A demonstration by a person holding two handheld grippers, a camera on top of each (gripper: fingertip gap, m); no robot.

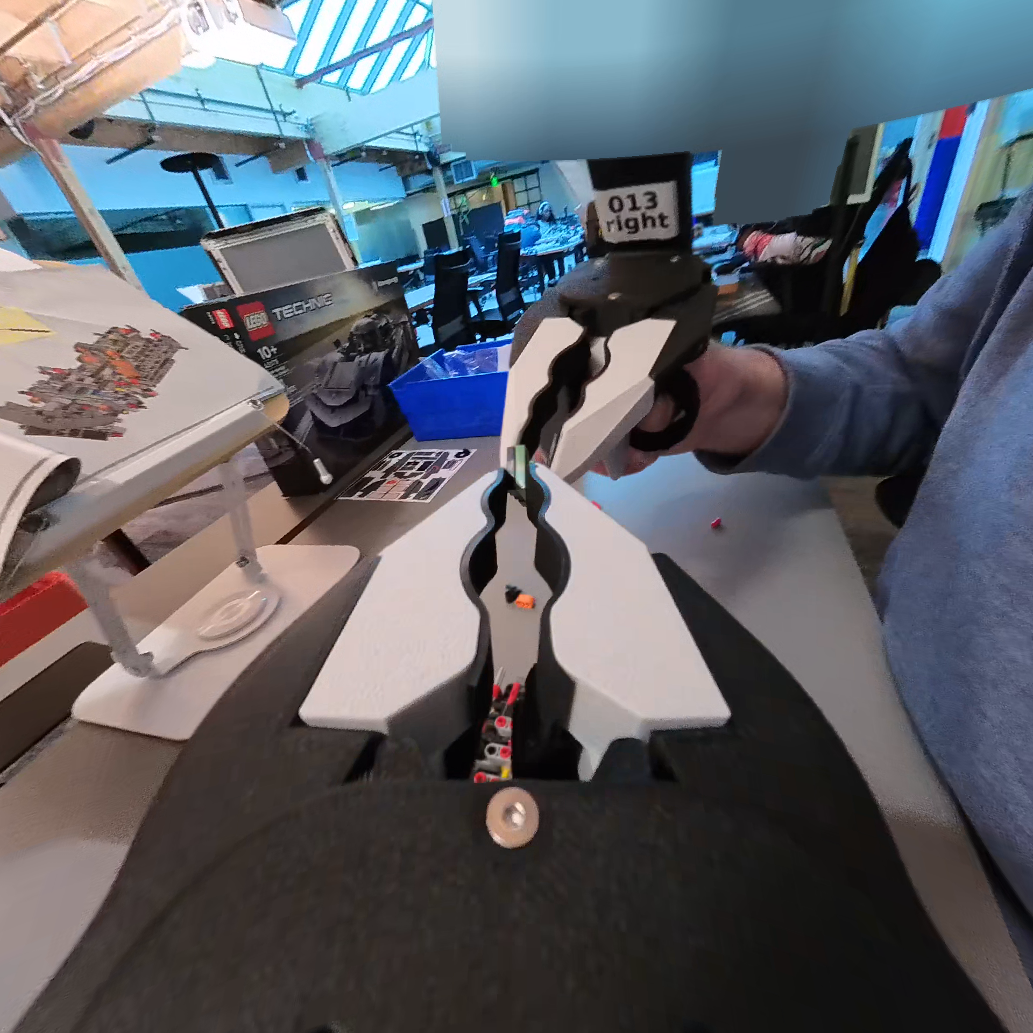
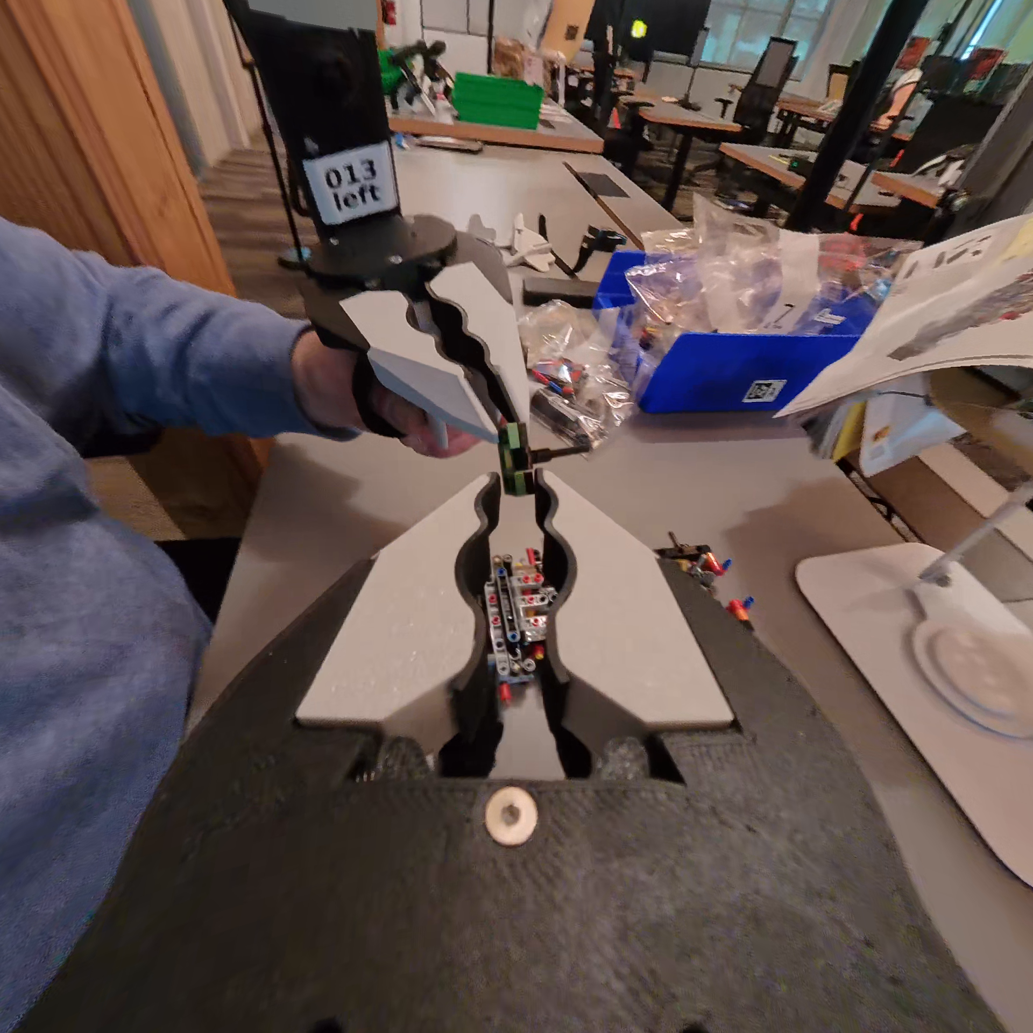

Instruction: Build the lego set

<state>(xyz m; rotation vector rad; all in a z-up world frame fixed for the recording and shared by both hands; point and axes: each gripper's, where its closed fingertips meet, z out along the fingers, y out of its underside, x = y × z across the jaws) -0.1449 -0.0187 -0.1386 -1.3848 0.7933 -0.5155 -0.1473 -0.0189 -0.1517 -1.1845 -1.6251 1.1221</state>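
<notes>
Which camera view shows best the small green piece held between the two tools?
The right wrist view: the green piece faces the camera, with a black pin sticking out sideways. The left wrist view shows only a thin edge of it.

The left gripper (image 1: 517, 482) and the right gripper (image 2: 517, 483) meet tip to tip above the table, both pinched narrow on one small green piece (image 2: 513, 455), each gripped by a hand (image 1: 721, 402) in a blue sleeve
</notes>
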